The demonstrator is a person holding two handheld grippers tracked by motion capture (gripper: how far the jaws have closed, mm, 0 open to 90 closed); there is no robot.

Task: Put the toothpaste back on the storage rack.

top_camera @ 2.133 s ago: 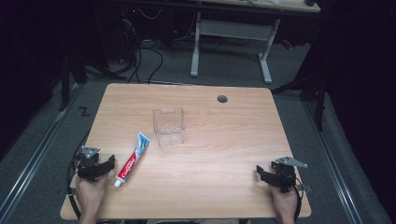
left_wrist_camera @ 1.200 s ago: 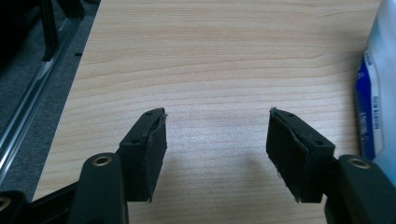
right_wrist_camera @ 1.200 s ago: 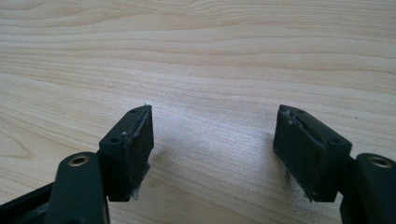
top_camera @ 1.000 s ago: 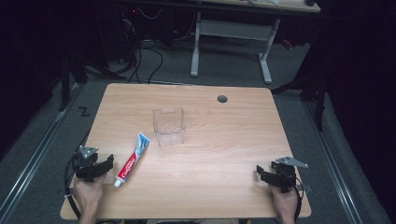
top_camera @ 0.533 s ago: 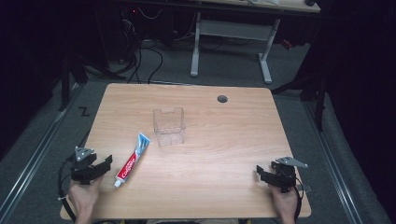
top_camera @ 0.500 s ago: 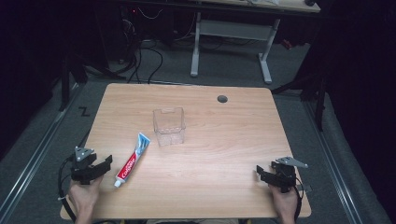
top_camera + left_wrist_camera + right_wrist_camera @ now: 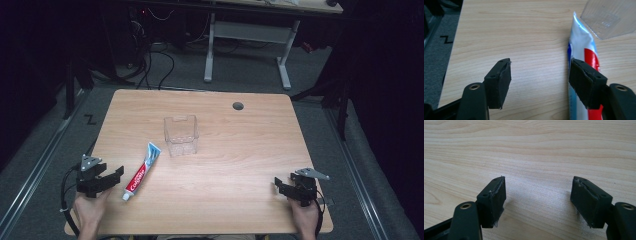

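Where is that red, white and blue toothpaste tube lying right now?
In the high view the red, white and blue toothpaste tube lies flat on the wooden table, left of centre, between the open left gripper and the clear plastic box.

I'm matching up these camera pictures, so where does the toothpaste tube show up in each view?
High view: the toothpaste tube lies left of centre on the table, beside the left gripper.
Left gripper view: right side, partly behind the right-hand jaw.
Right gripper view: bare wood between open jaws, no tube.
Shared landmark: the clear plastic box past the tube's flat end.
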